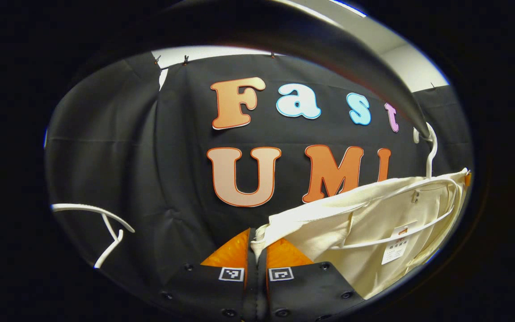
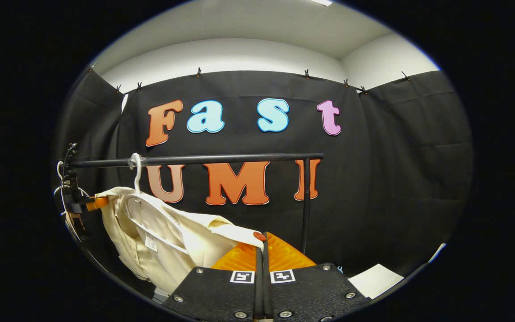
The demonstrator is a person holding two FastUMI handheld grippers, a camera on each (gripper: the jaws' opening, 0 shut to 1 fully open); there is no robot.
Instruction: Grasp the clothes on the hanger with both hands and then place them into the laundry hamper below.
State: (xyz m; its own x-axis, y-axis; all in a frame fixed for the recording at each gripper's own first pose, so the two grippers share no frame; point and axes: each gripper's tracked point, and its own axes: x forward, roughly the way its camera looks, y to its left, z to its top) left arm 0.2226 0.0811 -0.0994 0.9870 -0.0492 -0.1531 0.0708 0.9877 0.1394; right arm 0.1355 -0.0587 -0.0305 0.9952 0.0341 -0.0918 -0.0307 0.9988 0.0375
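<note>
Our left claw (image 1: 255, 243) is pinched tight on a cream edge of the garment (image 1: 365, 223), which spreads toward three o'clock. Our right claw (image 2: 261, 245) is clamped on the other edge, cloth trailing toward nine o'clock. Both corners are ours! We'd say the job now is to lift evenly, slip the shoulders off the white hanger (image 2: 137, 179), then lower together; the hamper must sit below. Beyond, the hook grips the black rail (image 2: 195, 159) and may snag. A spare hanger (image 1: 105, 223) dangles at eight o'clock.
</note>
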